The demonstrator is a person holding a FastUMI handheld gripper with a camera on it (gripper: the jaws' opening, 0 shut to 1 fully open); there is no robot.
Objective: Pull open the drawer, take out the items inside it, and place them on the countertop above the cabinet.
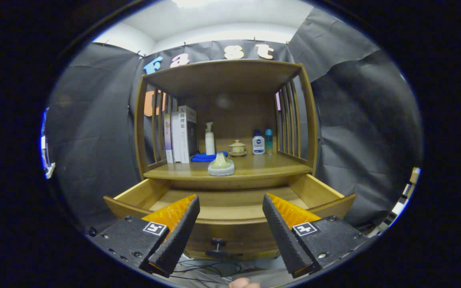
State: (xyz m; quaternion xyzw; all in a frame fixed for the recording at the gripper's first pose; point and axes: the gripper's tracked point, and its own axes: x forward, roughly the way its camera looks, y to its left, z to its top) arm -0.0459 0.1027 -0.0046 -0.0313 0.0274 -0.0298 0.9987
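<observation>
Hovering before the open drawer, gripper empty, jaws spread wide, black knob low between the fingers. Visible drawer floor looks bare; its front strip is hidden behind the front panel, so tilt down and check there before ending. Pale green, bell-shaped piece on a grey base stands upright at the countertop's front edge, just above the drawer. Judged nearly finished.
</observation>
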